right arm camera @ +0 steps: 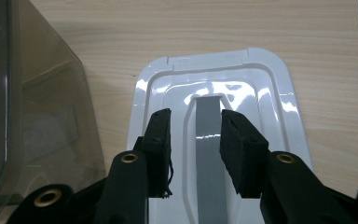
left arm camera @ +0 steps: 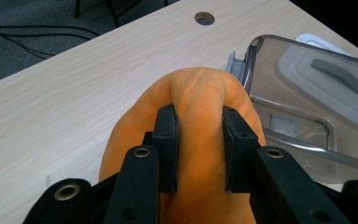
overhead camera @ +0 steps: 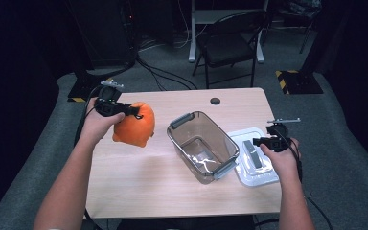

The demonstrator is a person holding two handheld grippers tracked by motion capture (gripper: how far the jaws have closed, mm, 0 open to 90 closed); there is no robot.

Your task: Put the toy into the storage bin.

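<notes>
High view: using the clear bin as our landmark, we hover the right gripper over the white lid just right of it, jaws part-open astride the handle, gripping nothing. Left of the empty bin, our left gripper pinches the orange pouch, lifted for loading.

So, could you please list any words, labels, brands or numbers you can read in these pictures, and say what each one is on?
None: no readable text on the orange pouch, the clear container, the white lid or the table.
A pale patch inside the container is too blurred to read.
</notes>
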